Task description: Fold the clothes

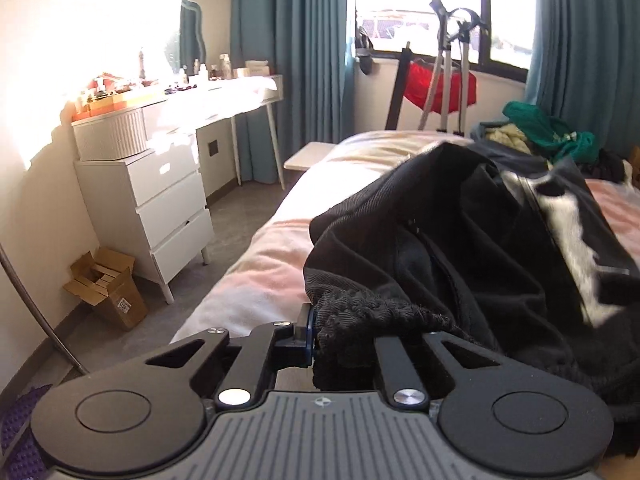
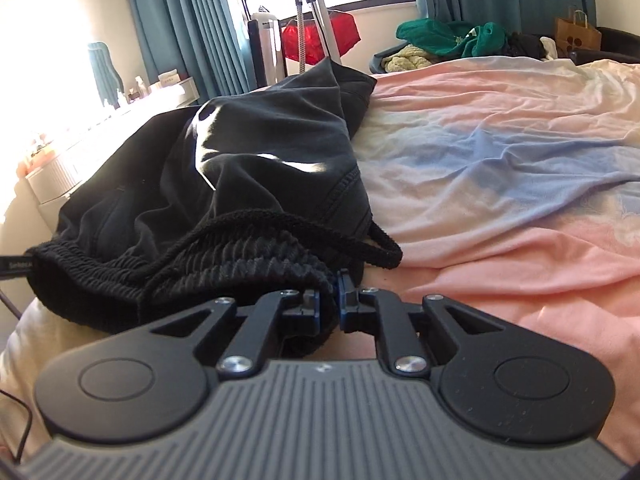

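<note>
Black trousers (image 2: pixel 224 168) with a ribbed waistband lie bunched along the bed's (image 2: pixel 500 168) left edge. Left gripper (image 1: pixel 340 336) and right gripper (image 2: pixel 329 300) each pinch the waistband.

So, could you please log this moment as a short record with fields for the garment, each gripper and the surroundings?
garment: black pants, crumpled on the bed, ribbed waistband nearest the cameras
left gripper: jaws closed on the waistband edge; right-hand finger hidden under cloth
right gripper: jaws pinched on the waistband at its other end
bed cover: pink, cream and blue, wrinkled
background: pile of green and yellow clothes at the far end, white drawers beside the bed
fold status: not yet folded
</note>
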`<state>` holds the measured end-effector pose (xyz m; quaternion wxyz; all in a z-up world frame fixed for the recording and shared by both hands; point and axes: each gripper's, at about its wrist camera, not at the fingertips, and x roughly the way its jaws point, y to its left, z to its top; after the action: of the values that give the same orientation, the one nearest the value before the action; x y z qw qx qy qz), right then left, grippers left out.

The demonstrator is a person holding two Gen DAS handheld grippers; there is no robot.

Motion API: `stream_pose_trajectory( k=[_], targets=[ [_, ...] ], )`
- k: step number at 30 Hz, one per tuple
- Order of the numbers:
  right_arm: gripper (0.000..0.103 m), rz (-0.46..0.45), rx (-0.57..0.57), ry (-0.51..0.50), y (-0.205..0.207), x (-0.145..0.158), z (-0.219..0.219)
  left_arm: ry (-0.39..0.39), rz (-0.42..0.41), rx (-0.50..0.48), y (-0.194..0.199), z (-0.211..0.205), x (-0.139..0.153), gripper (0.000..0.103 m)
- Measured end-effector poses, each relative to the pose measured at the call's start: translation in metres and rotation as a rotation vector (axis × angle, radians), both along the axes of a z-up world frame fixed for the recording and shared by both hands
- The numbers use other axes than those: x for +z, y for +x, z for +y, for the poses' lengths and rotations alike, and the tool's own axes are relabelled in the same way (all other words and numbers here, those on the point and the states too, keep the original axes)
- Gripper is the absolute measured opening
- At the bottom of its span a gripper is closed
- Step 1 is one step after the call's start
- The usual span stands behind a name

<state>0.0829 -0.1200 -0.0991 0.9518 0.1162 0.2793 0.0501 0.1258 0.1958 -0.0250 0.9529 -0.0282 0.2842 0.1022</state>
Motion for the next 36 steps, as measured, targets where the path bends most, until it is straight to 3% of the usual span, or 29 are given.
stream_pose_trajectory(
  k=[6, 9, 12, 15, 18, 20, 22, 23, 24, 25, 26, 27, 28, 31, 36],
  targets=[
    [0.012, -0.007, 0.183, 0.106, -0.007, 0.018, 0.050, -0.012, -0.115, 0.101, 0.049, 0.049, 0.089, 0.010],
    [0.012, -0.018, 0.325, 0.155, 0.003, 0.034, 0.102, -0.019, -0.138, 0.161, 0.084, 0.082, 0.113, 0.010],
    [0.014, -0.007, 0.414, 0.187, 0.022, 0.036, 0.145, 0.043, -0.088, 0.164, 0.112, 0.100, 0.100, 0.010],
    [0.017, 0.043, 0.452, 0.174, 0.048, 0.018, 0.178, 0.063, -0.005, 0.167, 0.124, 0.106, 0.073, 0.011],
    [0.018, 0.091, 0.450, 0.193, 0.061, 0.001, 0.182, 0.070, 0.045, 0.162, 0.123, 0.110, 0.045, 0.012],
    [0.021, 0.080, 0.456, 0.187, 0.060, 0.000, 0.181, 0.075, 0.039, 0.165, 0.115, 0.110, 0.037, 0.018],
    [0.026, 0.062, 0.472, 0.163, 0.053, 0.002, 0.180, 0.085, 0.033, 0.180, 0.104, 0.108, 0.035, 0.042],
    [0.034, 0.056, 0.482, 0.148, 0.050, 0.002, 0.180, 0.096, 0.028, 0.187, 0.094, 0.108, 0.037, 0.048],
    [0.041, 0.050, 0.492, 0.133, 0.046, 0.002, 0.180, 0.107, 0.024, 0.194, 0.085, 0.107, 0.039, 0.061],
    [0.058, 0.044, 0.502, 0.119, 0.043, 0.003, 0.179, 0.120, 0.018, 0.199, 0.075, 0.106, 0.041, 0.074],
    [0.077, 0.040, 0.509, 0.109, 0.039, 0.003, 0.178, 0.143, 0.008, 0.197, 0.062, 0.102, 0.044, 0.081],
    [0.085, 0.040, 0.510, 0.108, 0.034, 0.004, 0.175, 0.166, -0.003, 0.194, 0.050, 0.098, 0.047, 0.089],
    [0.090, 0.044, 0.514, 0.107, 0.030, 0.004, 0.172, 0.180, -0.015, 0.186, 0.038, 0.094, 0.050, 0.092],
    [0.090, 0.085, 0.537, 0.095, 0.016, 0.004, 0.164, 0.208, -0.041, 0.185, 0.000, 0.077, 0.063, 0.095],
    [0.090, 0.045, 0.499, 0.098, -0.009, 0.026, 0.127, 0.156, -0.117, 0.109, -0.055, 0.025, 0.084, 0.096]
  ],
)
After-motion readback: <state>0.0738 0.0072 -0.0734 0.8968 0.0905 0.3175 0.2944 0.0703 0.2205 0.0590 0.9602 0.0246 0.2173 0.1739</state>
